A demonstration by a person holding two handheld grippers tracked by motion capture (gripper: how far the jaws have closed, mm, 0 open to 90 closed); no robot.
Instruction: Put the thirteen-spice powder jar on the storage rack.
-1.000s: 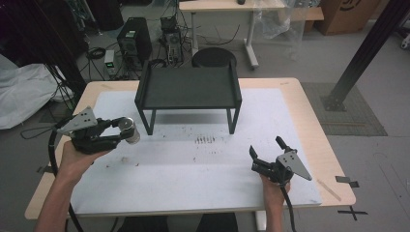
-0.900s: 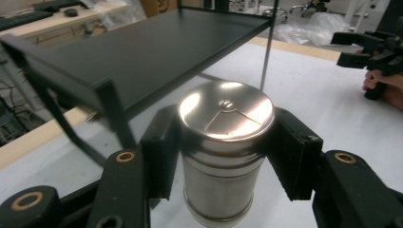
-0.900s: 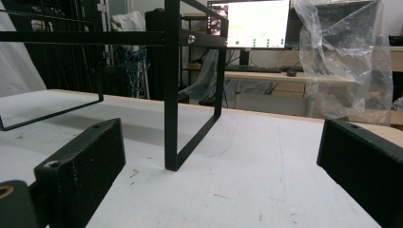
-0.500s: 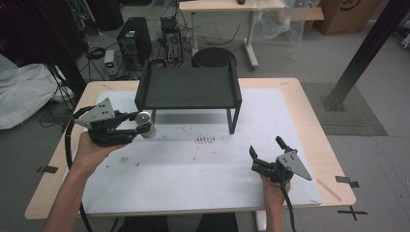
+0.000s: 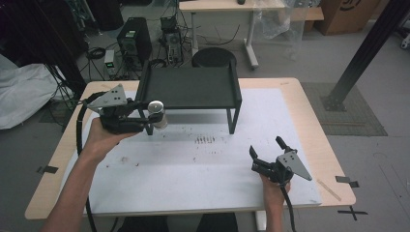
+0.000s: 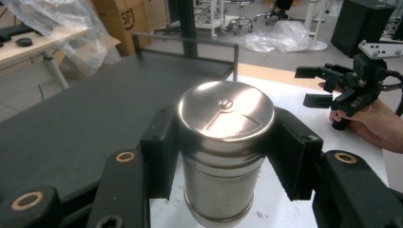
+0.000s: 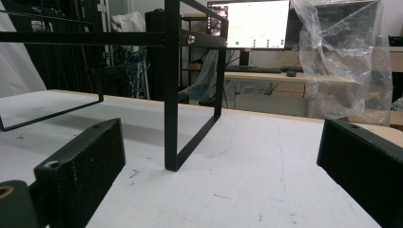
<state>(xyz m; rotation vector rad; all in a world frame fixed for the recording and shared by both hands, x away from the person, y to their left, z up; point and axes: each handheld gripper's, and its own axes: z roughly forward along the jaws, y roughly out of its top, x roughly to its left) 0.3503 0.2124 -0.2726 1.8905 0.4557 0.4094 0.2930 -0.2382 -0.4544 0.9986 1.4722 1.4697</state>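
— What does the surface [image 5: 309,121] look like?

— A pale wooden top with a white mat [image 5: 193,164] over most of it, scuffed with small dark marks near the middle. A black raised tray [image 5: 191,87] on thin legs stands at the far side.

— And the metal can [image 6: 223,147]?

— Held off the mat at the tray's front left corner; the left gripper [image 5: 145,116] has its fingers clamped on the can's sides, lid up.

— The other hand?

— The right gripper [image 5: 267,150] rests low near the mat's front right — fingers spread wide, nothing between them.

— The room?

— Grey floor, a computer tower [image 5: 130,38] and tangled cables behind, a round black stool [image 5: 213,57], a second desk [image 5: 227,6], clear plastic sheeting and a cardboard box [image 5: 345,14].
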